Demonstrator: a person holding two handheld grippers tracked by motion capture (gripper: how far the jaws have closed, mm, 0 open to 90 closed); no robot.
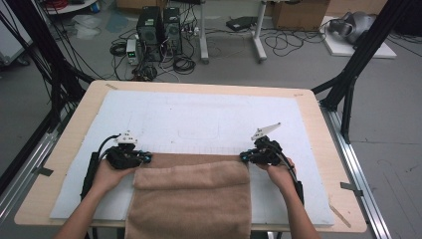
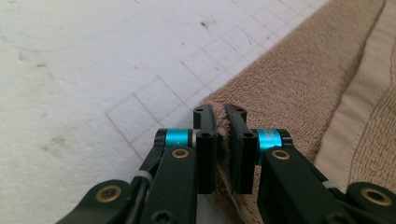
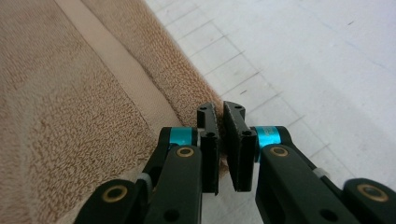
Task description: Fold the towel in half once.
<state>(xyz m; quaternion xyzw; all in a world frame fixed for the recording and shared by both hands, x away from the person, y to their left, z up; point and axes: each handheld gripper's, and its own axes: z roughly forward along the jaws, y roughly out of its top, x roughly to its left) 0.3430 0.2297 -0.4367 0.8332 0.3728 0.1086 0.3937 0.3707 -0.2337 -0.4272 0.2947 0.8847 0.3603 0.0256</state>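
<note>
- Tan terry towel (image 1: 191, 196) lies on the white mat (image 1: 199, 119), at the near middle of the table (image 1: 318, 107); its near end hangs over the table's front edge.
- Long axis runs front to back; the far edge lies square across the mat, left to right. A folded layer sits on top, just short of that edge.
- Left gripper (image 1: 148, 158): jaws clamped on the far-left corner, cloth pinched between them.
- Right gripper (image 1: 243, 157): jaws clamped on the far-right corner, same pinch.
</note>
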